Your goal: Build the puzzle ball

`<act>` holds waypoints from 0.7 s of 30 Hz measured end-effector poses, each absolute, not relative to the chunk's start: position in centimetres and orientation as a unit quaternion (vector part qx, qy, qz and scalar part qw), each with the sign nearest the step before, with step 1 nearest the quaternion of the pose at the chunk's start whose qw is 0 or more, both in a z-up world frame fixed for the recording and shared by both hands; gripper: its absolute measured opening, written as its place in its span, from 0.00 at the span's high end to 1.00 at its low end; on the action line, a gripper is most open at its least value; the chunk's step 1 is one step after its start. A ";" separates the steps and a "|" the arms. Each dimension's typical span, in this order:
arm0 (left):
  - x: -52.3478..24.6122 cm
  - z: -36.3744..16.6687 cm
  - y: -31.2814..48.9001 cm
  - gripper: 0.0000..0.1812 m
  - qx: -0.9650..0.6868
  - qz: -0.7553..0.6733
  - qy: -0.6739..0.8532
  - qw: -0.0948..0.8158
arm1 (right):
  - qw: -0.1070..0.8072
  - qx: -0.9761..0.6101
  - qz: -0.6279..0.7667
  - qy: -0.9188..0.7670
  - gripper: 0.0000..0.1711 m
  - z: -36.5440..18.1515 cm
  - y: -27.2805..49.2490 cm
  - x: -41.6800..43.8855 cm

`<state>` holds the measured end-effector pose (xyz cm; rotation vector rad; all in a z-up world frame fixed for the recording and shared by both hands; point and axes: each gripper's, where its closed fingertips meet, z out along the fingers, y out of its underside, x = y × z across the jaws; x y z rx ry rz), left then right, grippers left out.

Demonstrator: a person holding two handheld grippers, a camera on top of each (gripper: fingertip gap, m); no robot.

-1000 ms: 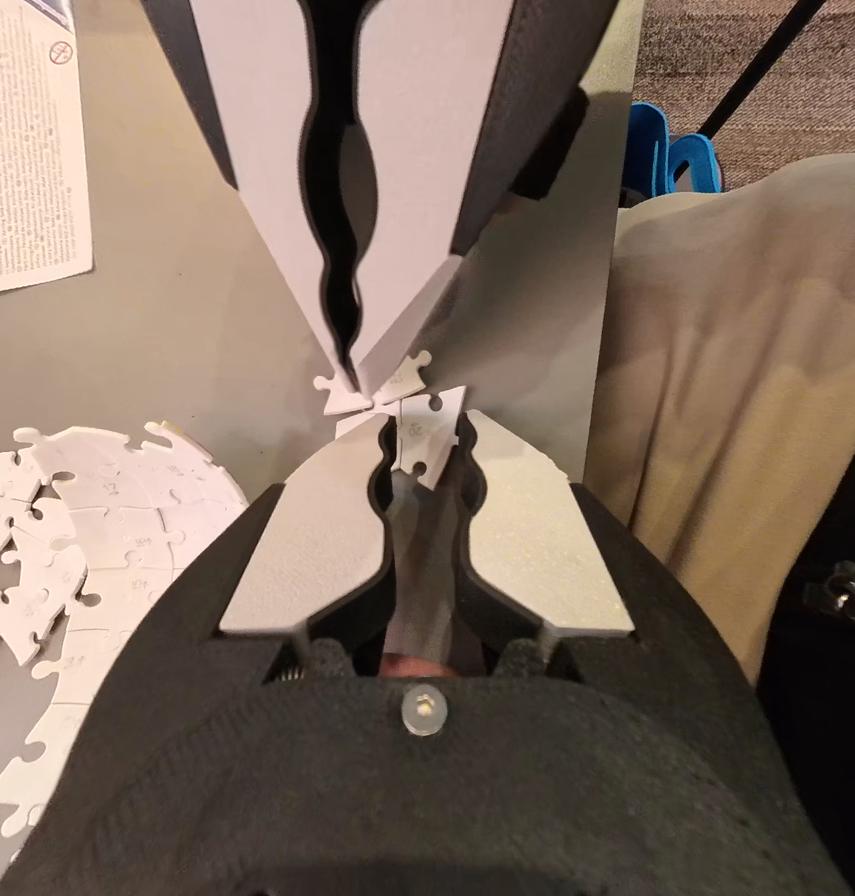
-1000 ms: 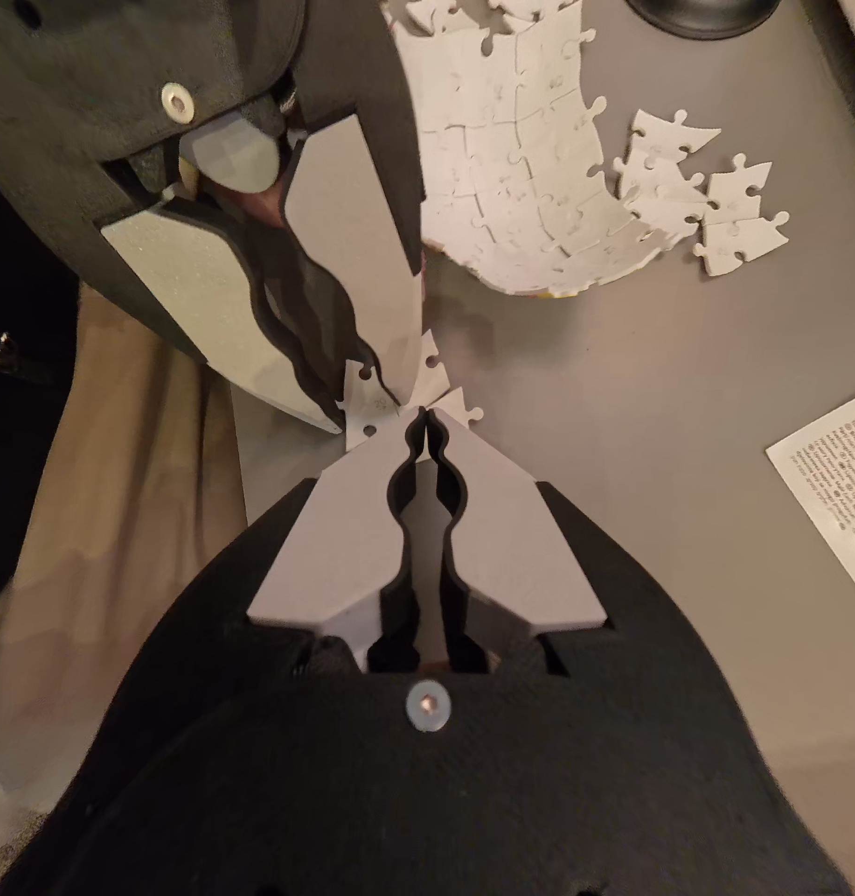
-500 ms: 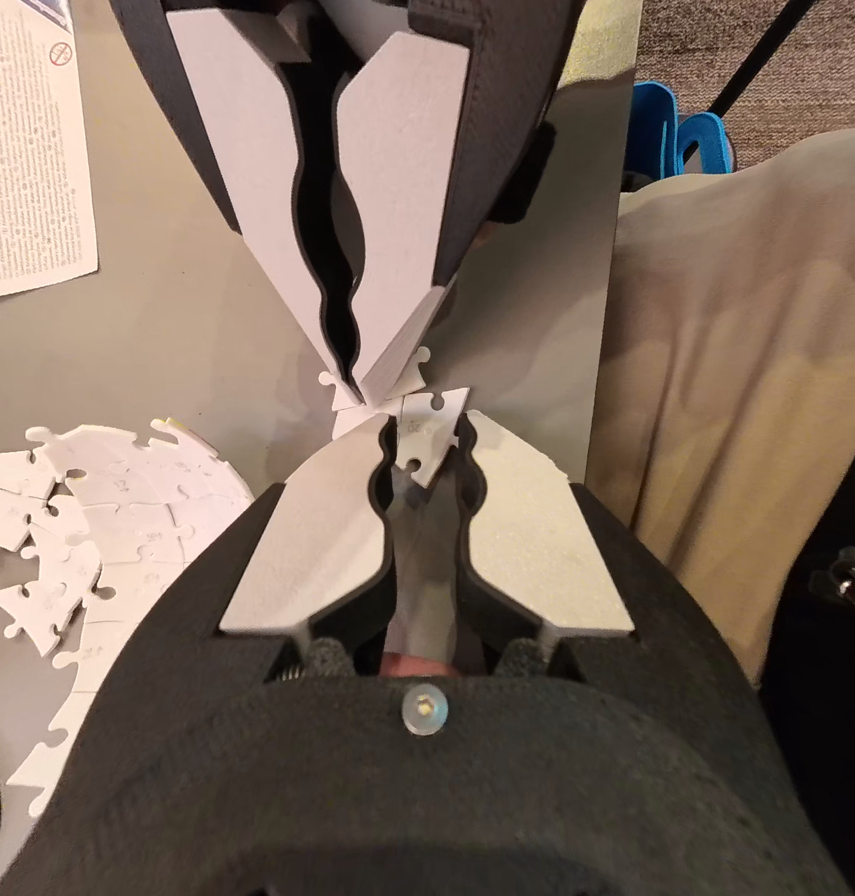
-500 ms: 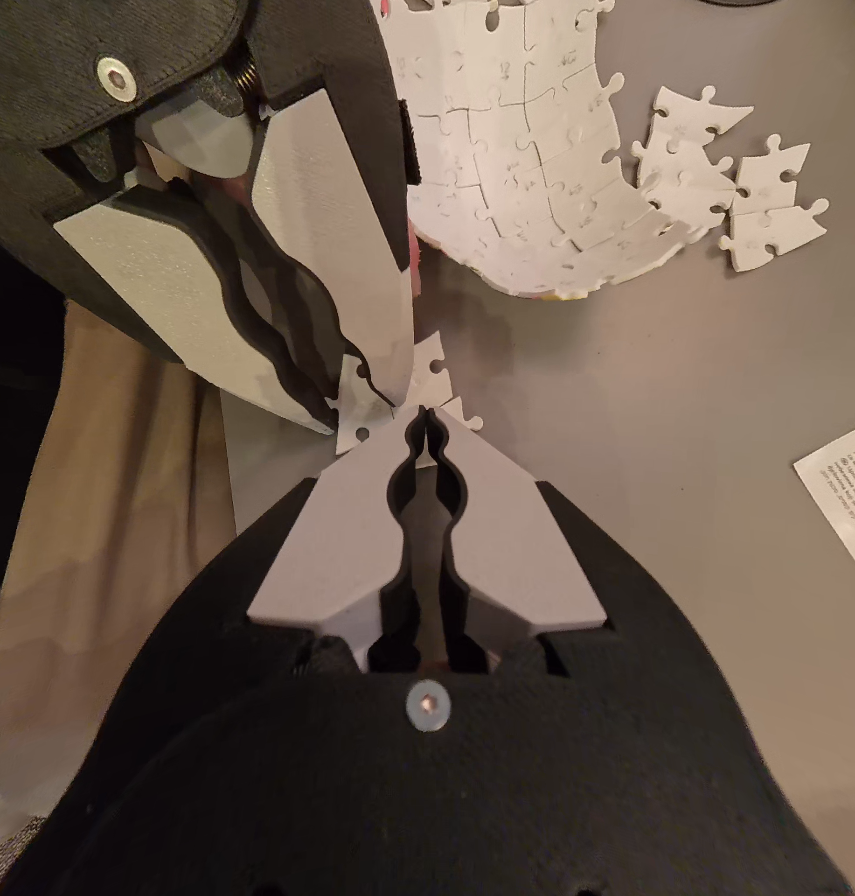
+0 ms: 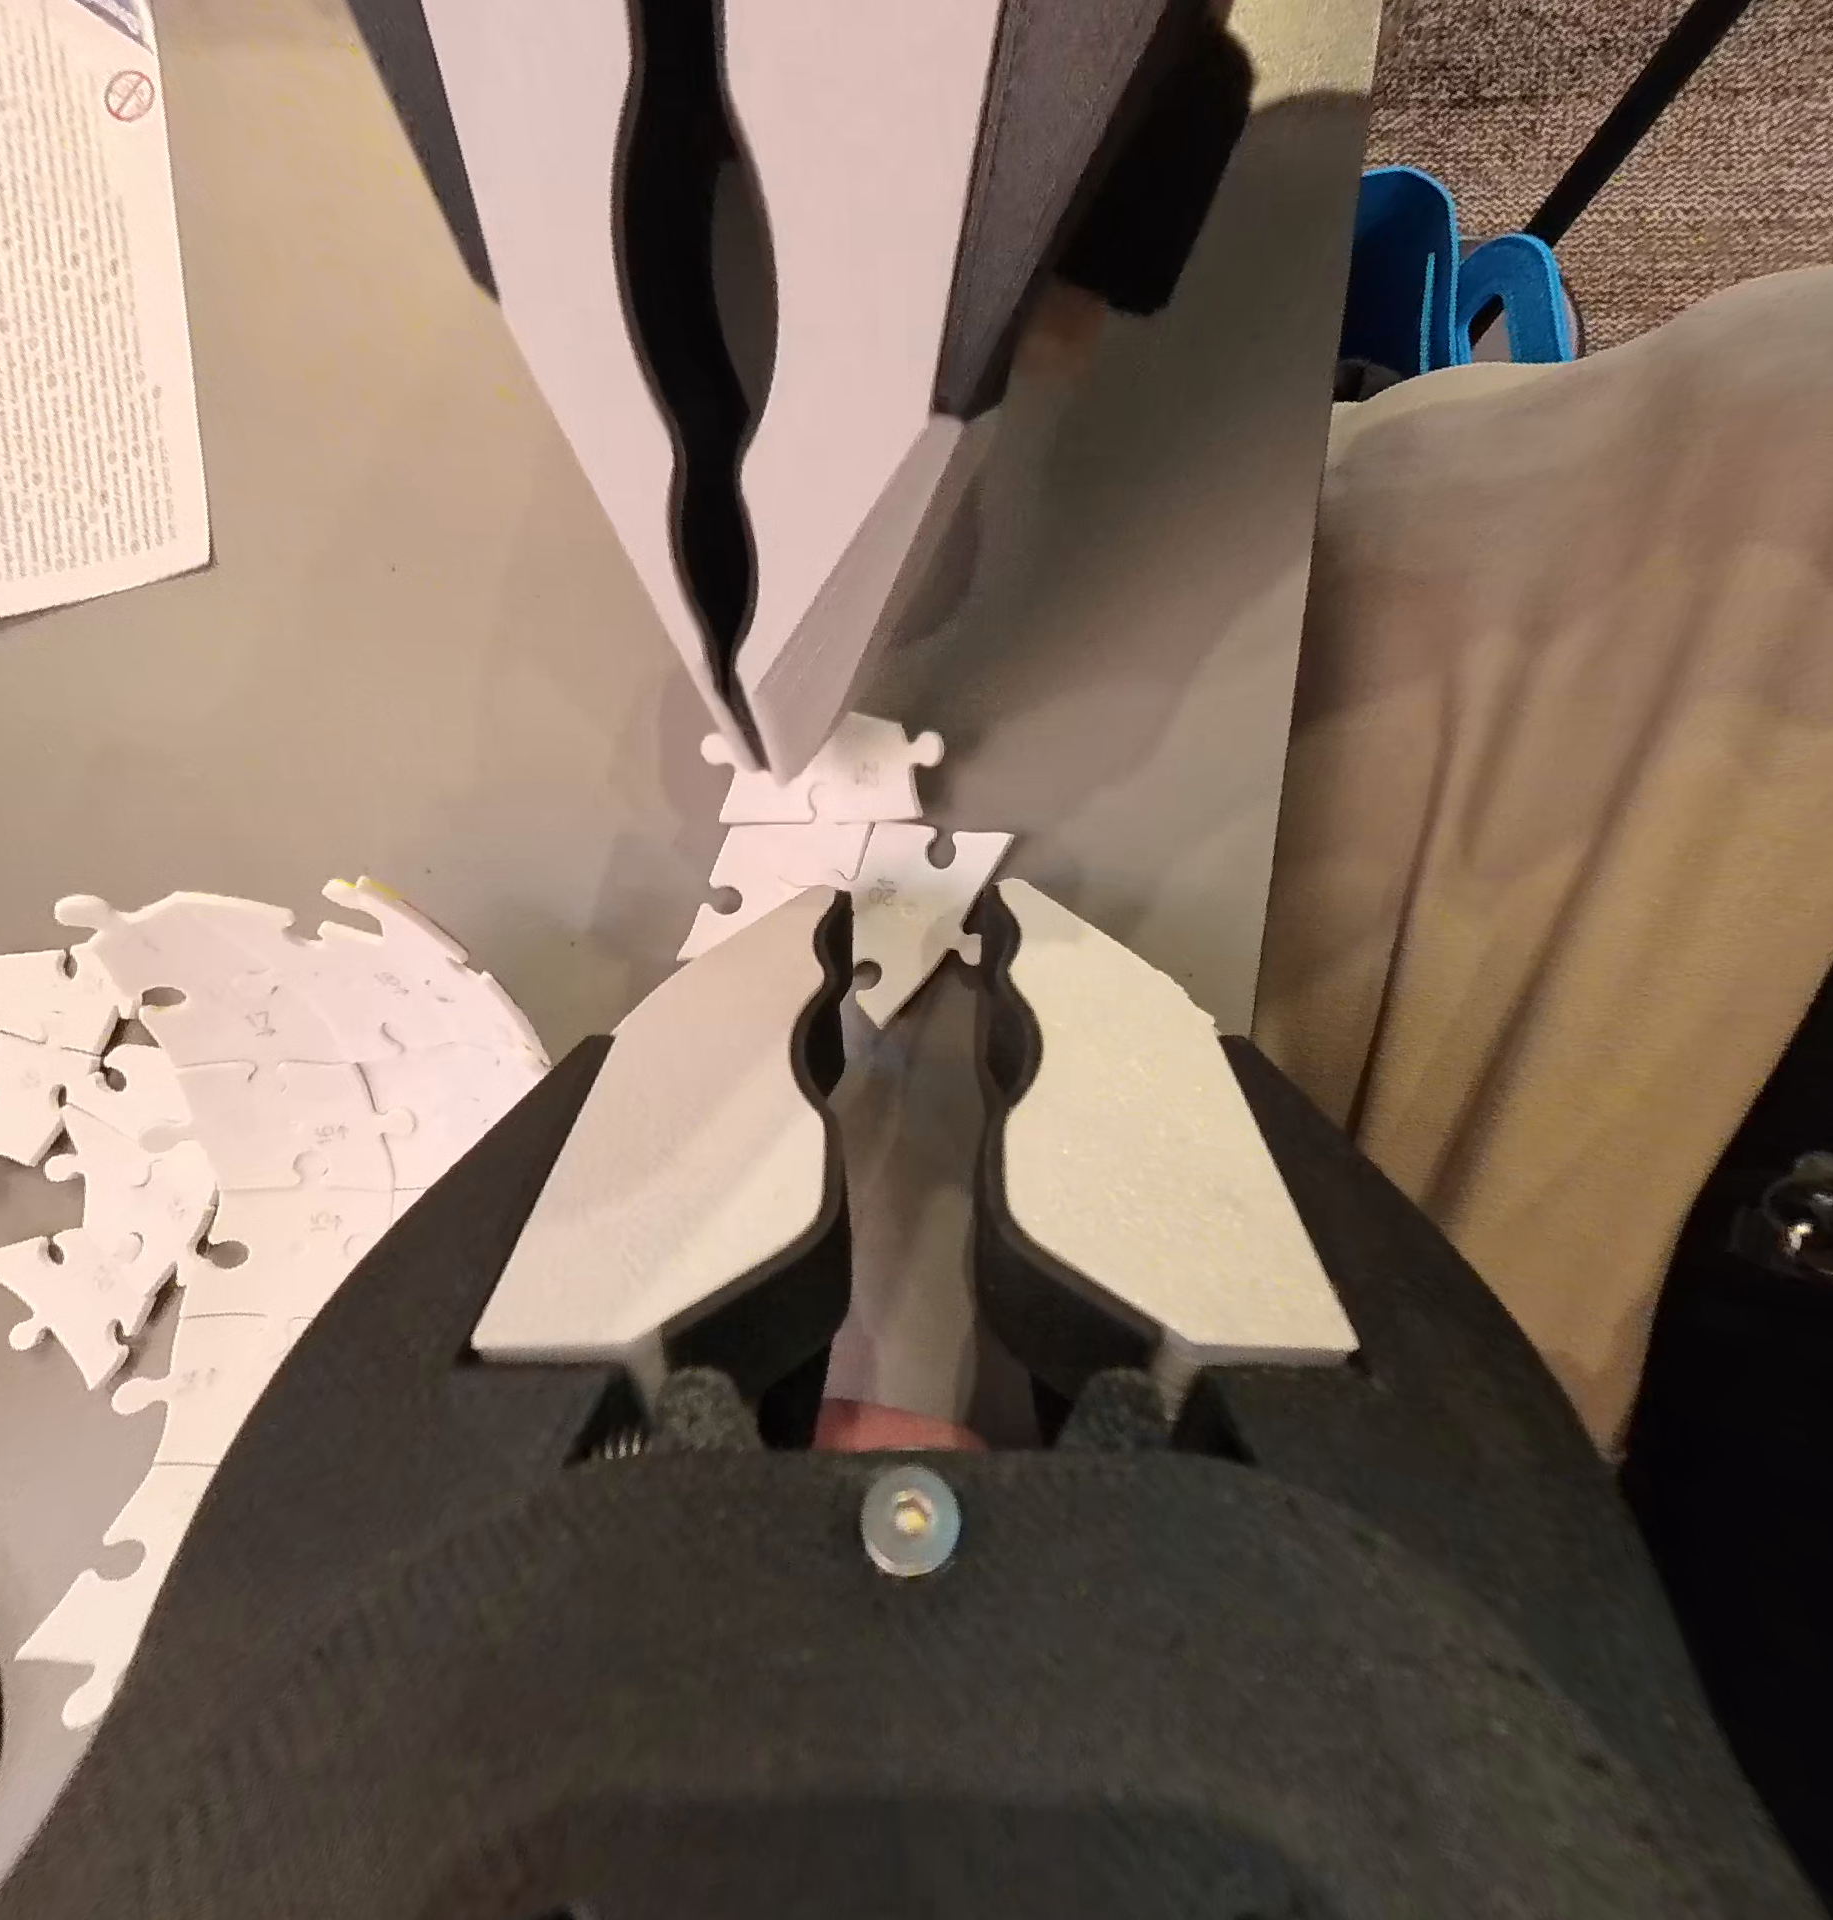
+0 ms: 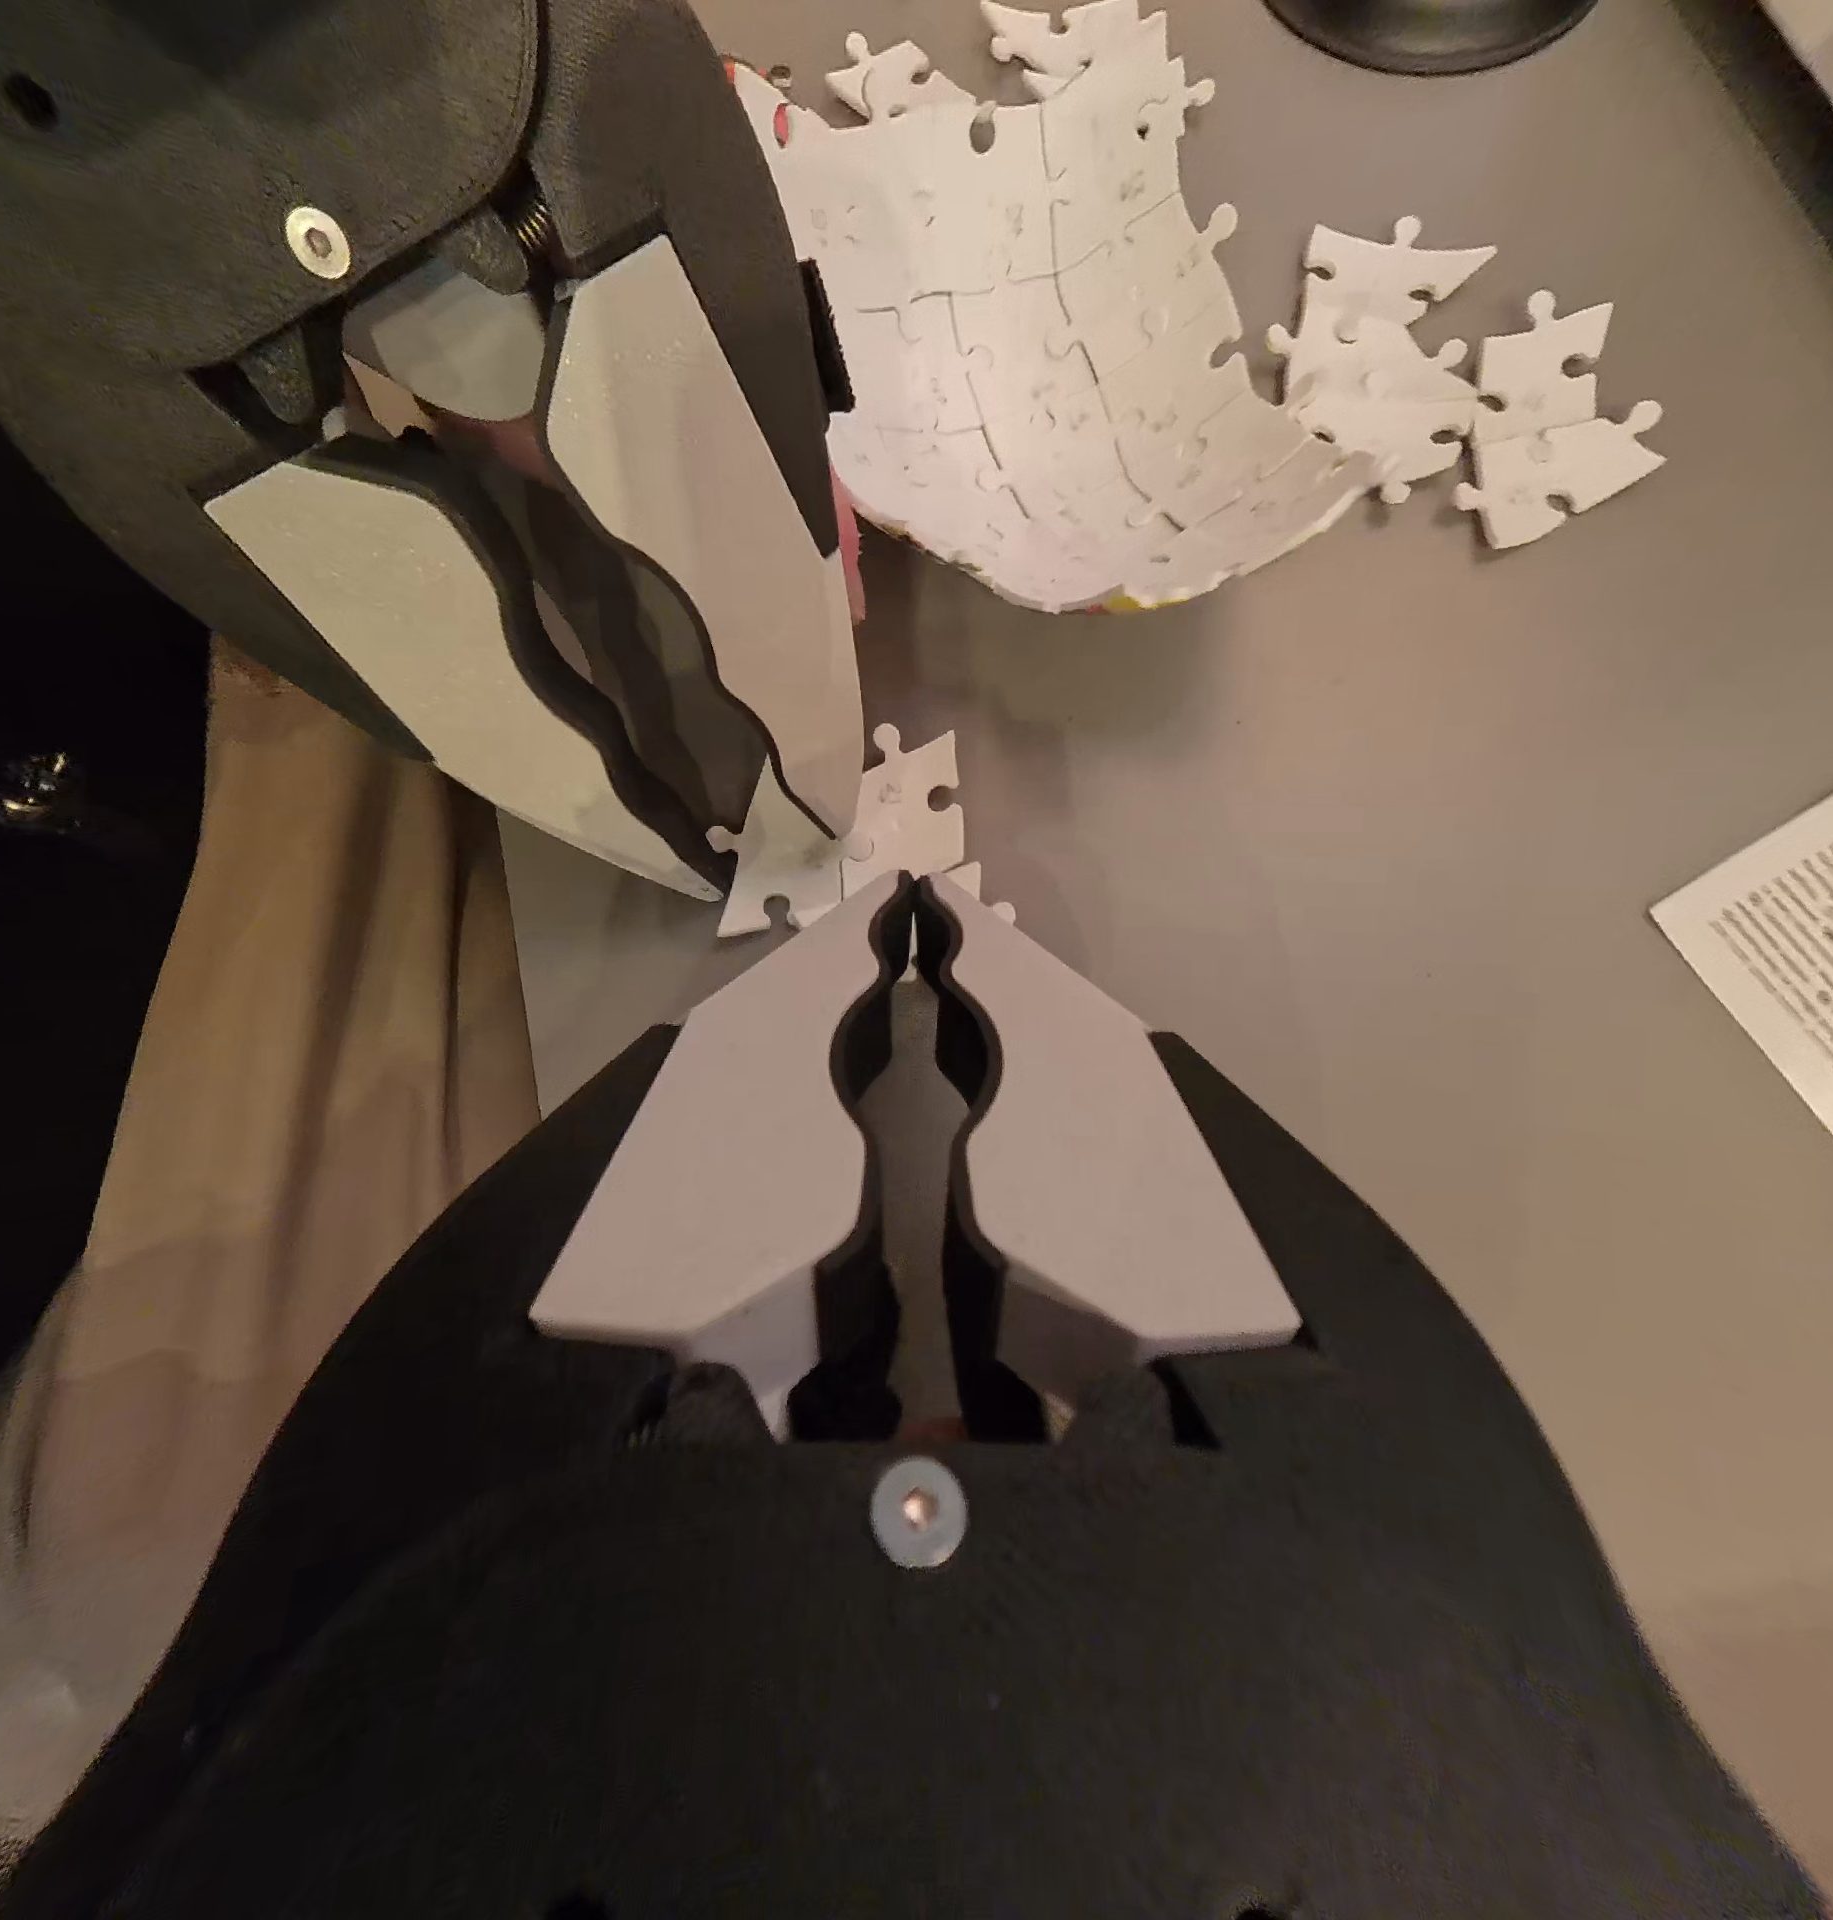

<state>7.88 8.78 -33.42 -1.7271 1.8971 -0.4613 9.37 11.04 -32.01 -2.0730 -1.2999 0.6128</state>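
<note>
Both grippers meet tip to tip above the grey table (image 5: 320, 675), near its edge. My left gripper (image 5: 917, 914) is shut on a white puzzle piece (image 5: 907, 904) held across its width. It also shows in the right wrist view (image 6: 772, 857), coming from the upper left. My right gripper (image 6: 910, 883) is shut on the neighbouring white pieces (image 6: 907, 800). It reaches down from the top of the left wrist view (image 5: 756, 753). The held pieces lie edge to edge in a small cluster (image 5: 818, 800). The partly built curved ball shell (image 6: 1047, 364) lies on the table, also in the left wrist view (image 5: 268, 1060).
Loose white pieces (image 6: 1514, 416) lie beside the shell, also in the left wrist view (image 5: 50, 1039). A printed sheet (image 5: 60, 312) lies on the table. A black round base (image 6: 1431, 31) is behind the shell. A person's beige-clothed leg (image 5: 1566, 727) is past the table edge, and a blue object (image 5: 1452, 291) is beyond. The tips of both grippers are at nearly the same place. From either gripper's tips it is about 25 centimetres to the black round base (image 6: 1431, 31).
The right gripper's tips have drawn back slightly, so more of the small cluster shows between the two grippers. Both grips hold as before.
</note>
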 end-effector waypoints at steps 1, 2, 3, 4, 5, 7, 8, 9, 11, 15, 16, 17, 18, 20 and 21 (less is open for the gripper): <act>7.9 -33.4 8.8 0.87 -0.639 -0.170 0.702 0.264 | 0.303 -0.783 0.232 -0.492 1.00 -32.0 10.9 9.5; 7.9 -33.4 8.8 0.87 -0.638 -0.170 0.703 0.264 | 0.303 -0.781 0.233 -0.494 1.00 -31.9 10.6 9.5; 7.9 -33.4 8.8 0.87 -0.638 -0.171 0.703 0.263 | 0.301 -0.778 0.236 -0.498 1.00 -31.9 10.3 9.5; 7.9 -33.4 8.8 0.88 -0.638 -0.171 0.703 0.262 | 0.298 -0.776 0.237 -0.503 1.00 -31.9 10.0 9.3; 7.9 -33.4 8.8 0.88 -0.637 -0.171 0.704 0.262 | 0.294 -0.775 0.232 -0.509 1.00 -32.2 9.7 9.2; 7.9 -33.4 8.8 0.88 -0.637 -0.171 0.705 0.261 | 0.287 -0.774 0.213 -0.523 1.00 -32.9 9.6 9.2; 7.9 -33.4 8.8 0.88 -0.637 -0.172 0.705 0.261 | 0.284 -0.773 0.209 -0.527 1.00 -33.1 9.5 9.1; 7.9 -33.4 8.8 0.88 -0.637 -0.172 0.704 0.261 | 0.281 -0.773 0.211 -0.528 1.00 -33.2 9.4 9.0; 7.8 -33.4 8.8 0.87 -0.638 -0.171 0.704 0.260 | 0.280 -0.774 0.213 -0.527 1.00 -33.2 9.4 8.9; 7.9 -33.5 8.8 0.88 -0.637 -0.172 0.705 0.260 | 0.278 -0.777 0.213 -0.524 1.00 -33.2 9.5 9.0; 7.9 -33.5 8.8 0.88 -0.637 -0.173 0.705 0.260 | 0.278 -0.777 0.213 -0.523 1.00 -33.2 9.5 8.9; 7.9 -33.5 8.8 0.88 -0.637 -0.173 0.705 0.259 | 0.277 -0.777 0.216 -0.522 1.00 -33.2 9.4 8.9; 7.9 -33.5 8.8 0.88 -0.637 -0.172 0.705 0.260 | 0.280 -0.777 0.223 -0.518 1.00 -33.0 9.4 8.8; 7.9 -33.4 8.8 0.88 -0.637 -0.172 0.705 0.260 | 0.295 -0.781 0.235 -0.498 1.00 -32.2 9.9 8.9; 7.8 -33.4 8.8 0.88 -0.637 -0.173 0.705 0.260 | 0.303 -0.785 0.232 -0.488 1.00 -31.9 10.4 9.3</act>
